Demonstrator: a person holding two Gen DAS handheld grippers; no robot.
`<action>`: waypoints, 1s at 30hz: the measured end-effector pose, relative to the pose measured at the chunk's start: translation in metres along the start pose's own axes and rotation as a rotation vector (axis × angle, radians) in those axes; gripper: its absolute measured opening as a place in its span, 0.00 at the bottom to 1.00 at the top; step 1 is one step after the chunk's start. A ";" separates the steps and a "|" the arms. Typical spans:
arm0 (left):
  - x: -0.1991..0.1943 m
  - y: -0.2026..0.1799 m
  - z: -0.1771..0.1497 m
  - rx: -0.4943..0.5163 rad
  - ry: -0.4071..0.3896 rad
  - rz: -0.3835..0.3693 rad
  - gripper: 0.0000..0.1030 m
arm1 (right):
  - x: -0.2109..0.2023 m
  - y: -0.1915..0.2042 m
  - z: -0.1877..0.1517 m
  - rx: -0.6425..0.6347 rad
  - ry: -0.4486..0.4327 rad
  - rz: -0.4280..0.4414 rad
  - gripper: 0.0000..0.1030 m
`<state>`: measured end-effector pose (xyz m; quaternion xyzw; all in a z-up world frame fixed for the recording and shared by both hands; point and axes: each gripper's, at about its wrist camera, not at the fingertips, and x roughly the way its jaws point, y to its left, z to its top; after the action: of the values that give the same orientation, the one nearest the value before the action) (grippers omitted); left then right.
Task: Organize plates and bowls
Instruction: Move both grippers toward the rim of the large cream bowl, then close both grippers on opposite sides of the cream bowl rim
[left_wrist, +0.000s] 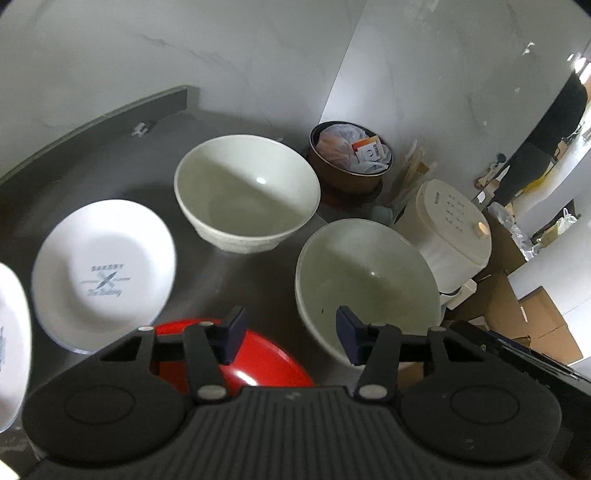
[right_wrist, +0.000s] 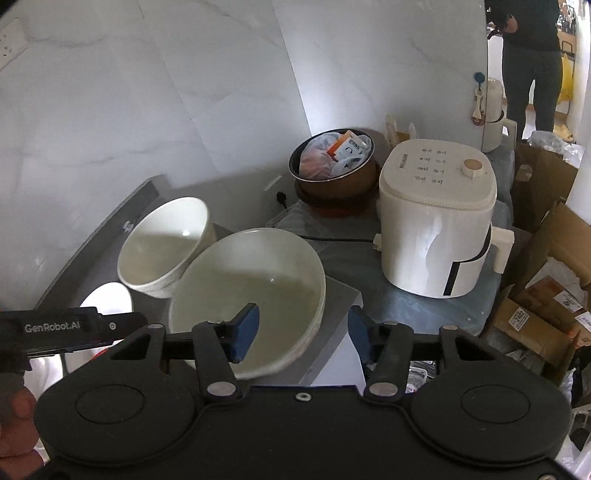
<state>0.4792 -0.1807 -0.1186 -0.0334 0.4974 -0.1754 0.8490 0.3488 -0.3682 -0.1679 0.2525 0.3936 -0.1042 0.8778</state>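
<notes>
**Bowl near the desk edge may slip**

Right claw (right_wrist: 303, 334) is open, its left pad inside the near bowl (right_wrist: 255, 291) and the rim between the pads. Left claw (left_wrist: 290, 334) is open too, above the red dish (left_wrist: 258, 360). That bowl sits at the desk (right_wrist: 332, 295) corner; a shallow pinch could tip it off or knock the far bowl (right_wrist: 162, 243) just beside it.

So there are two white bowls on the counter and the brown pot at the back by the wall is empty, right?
Not quite. The two white bowls, the far one and the near one, do sit on the counter, but the brown pot at the back is not empty: it holds plastic bags and a small orange-and-white packet. The right wrist view shows this best.
</notes>
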 end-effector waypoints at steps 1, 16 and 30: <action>0.005 -0.001 0.003 -0.003 0.004 0.000 0.48 | 0.005 -0.001 0.001 0.003 0.009 -0.007 0.48; 0.067 -0.002 0.019 -0.053 0.094 0.043 0.22 | 0.060 -0.008 0.001 0.055 0.097 0.005 0.33; 0.080 -0.002 0.019 -0.069 0.116 0.004 0.05 | 0.084 -0.002 -0.003 0.061 0.152 -0.034 0.14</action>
<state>0.5305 -0.2112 -0.1747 -0.0512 0.5515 -0.1580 0.8175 0.4024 -0.3668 -0.2324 0.2795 0.4599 -0.1113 0.8354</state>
